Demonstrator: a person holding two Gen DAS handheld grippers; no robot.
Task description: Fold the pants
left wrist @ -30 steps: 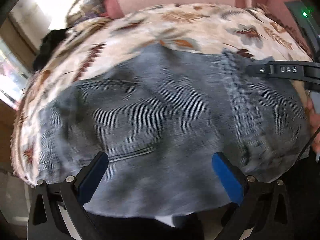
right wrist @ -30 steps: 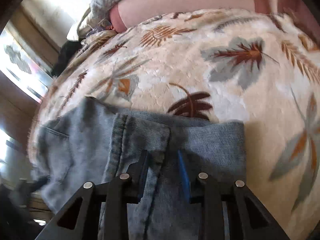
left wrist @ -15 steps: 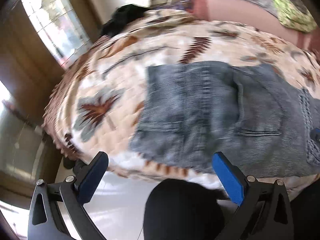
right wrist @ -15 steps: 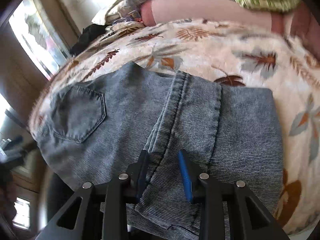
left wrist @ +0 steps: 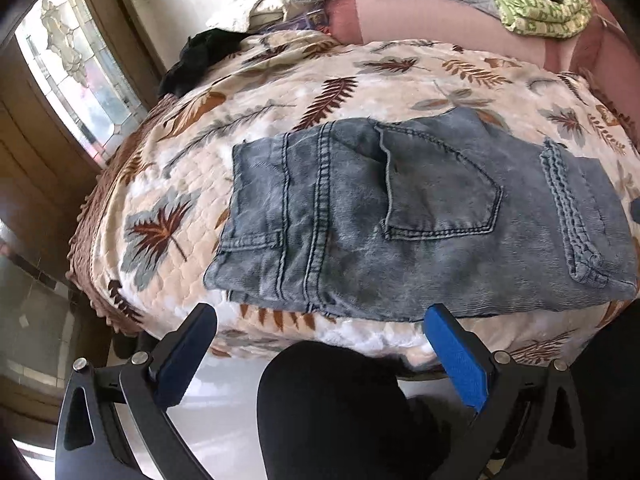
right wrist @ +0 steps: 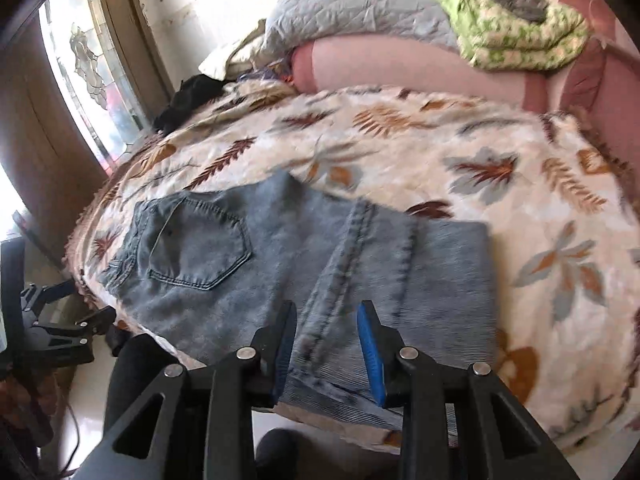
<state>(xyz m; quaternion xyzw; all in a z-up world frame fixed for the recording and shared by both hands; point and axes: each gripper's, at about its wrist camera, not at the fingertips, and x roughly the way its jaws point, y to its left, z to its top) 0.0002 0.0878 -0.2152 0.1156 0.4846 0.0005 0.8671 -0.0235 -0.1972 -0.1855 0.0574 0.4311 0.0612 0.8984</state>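
Observation:
Grey-blue denim pants lie folded in a flat rectangle near the front edge of the bed, back pocket facing up. They also show in the right wrist view, with a leg hem folded over on the right. My left gripper is open and empty, held off the bed's front edge above the floor. My right gripper is open a little and empty, above the pants' near edge; it touches nothing. The left gripper also shows at the far left of the right wrist view.
The bed has a cream leaf-patterned blanket with a fringed left edge. A pink headboard, grey pillow and green quilt sit at the back. A black garment lies back left. A window is left. A black-clad knee is below.
Both grippers have pulled back and up from the pants toward the bed's front edge. The left gripper has swung left. The pants lie still.

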